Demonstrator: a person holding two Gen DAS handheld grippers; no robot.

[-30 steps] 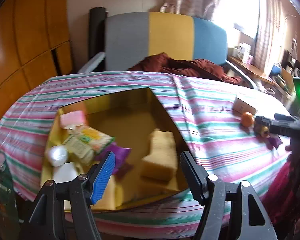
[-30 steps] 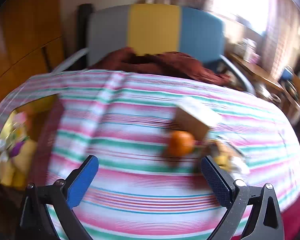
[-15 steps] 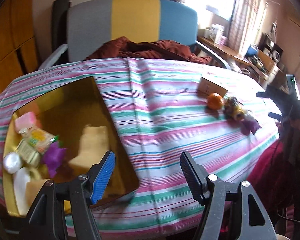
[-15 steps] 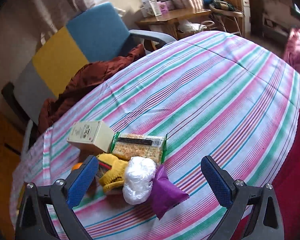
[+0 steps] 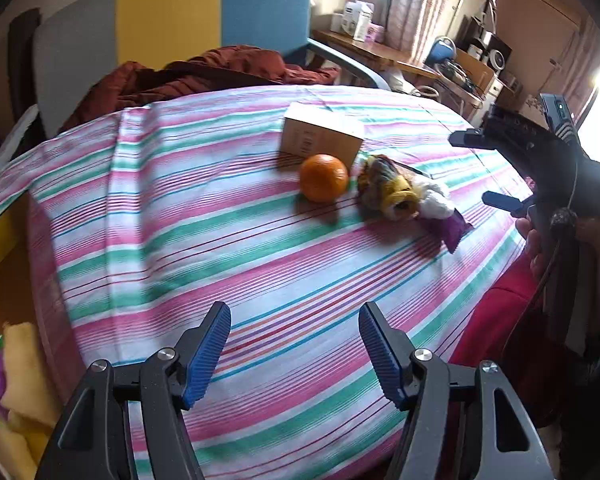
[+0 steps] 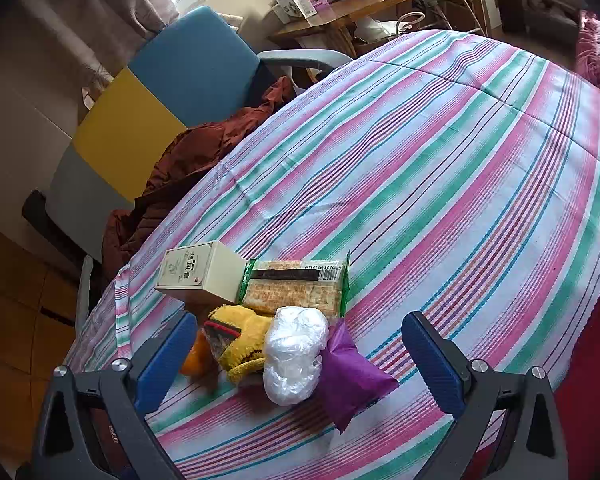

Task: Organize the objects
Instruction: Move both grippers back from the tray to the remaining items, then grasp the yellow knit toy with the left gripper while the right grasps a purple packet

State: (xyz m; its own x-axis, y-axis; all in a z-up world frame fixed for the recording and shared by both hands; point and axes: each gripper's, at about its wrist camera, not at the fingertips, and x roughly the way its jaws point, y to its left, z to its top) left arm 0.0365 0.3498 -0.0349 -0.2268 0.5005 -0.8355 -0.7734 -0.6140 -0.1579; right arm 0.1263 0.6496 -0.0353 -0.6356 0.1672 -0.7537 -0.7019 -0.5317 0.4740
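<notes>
Purple and shiny, the little plastic snack packet (image 6: pixel 350 372) lies right between the wide-apart blue pads of my right gripper (image 6: pixel 298 364), and that is the thing I think I should pick next. It touches the crinkly white plastic-wrapped ball (image 6: pixel 294 354), which sits just left of it. Left of the ball is the yellow knitted sock bundle (image 6: pixel 242 338), and past that the round orange fruit (image 5: pixel 324 178) peeks out by my left pad. Behind the ball lie the green-edged cracker pack (image 6: pixel 296 286) and the cream cardboard box (image 6: pixel 198 272).

The packet's long side points from the ball out toward my right pad, so I think I should turn my wrist a bit to pinch it across its thin side.

My left gripper (image 5: pixel 294 350) is open too and holds nothing. It hangs over bare striped tablecloth (image 5: pixel 220 240), well apart from the ball, so my right hand is much nearer.
</notes>
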